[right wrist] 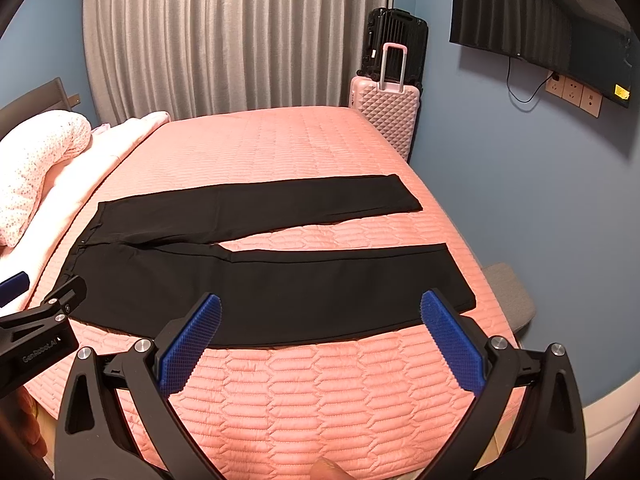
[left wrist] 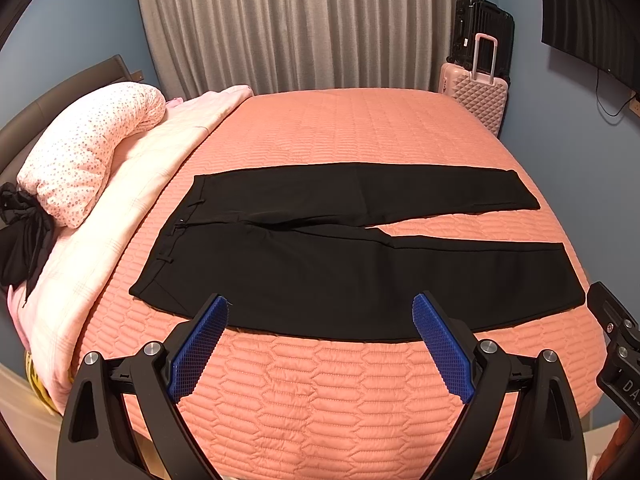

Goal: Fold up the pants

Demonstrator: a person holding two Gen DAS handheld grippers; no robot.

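Black pants (left wrist: 320,264) lie flat on the pink quilted bed (left wrist: 340,128), waistband to the left, both legs spread to the right with a narrow gap between them. They also show in the right wrist view (right wrist: 260,284). My left gripper (left wrist: 320,308) is open and empty, its blue pads above the near edge of the pants, towards the waist. My right gripper (right wrist: 320,308) is open and empty above the near edge of the near leg. The right gripper's body (left wrist: 616,344) shows at the left view's right edge, and the left gripper's finger (right wrist: 36,320) at the right view's left edge.
A folded pale pink duvet (left wrist: 132,184) and a floral pillow (left wrist: 88,148) lie at the head of the bed on the left, with a black garment (left wrist: 20,240) beside them. A pink suitcase (left wrist: 476,96) and a black suitcase (left wrist: 480,28) stand beyond the bed. A grey bench (right wrist: 512,292) is at the foot.
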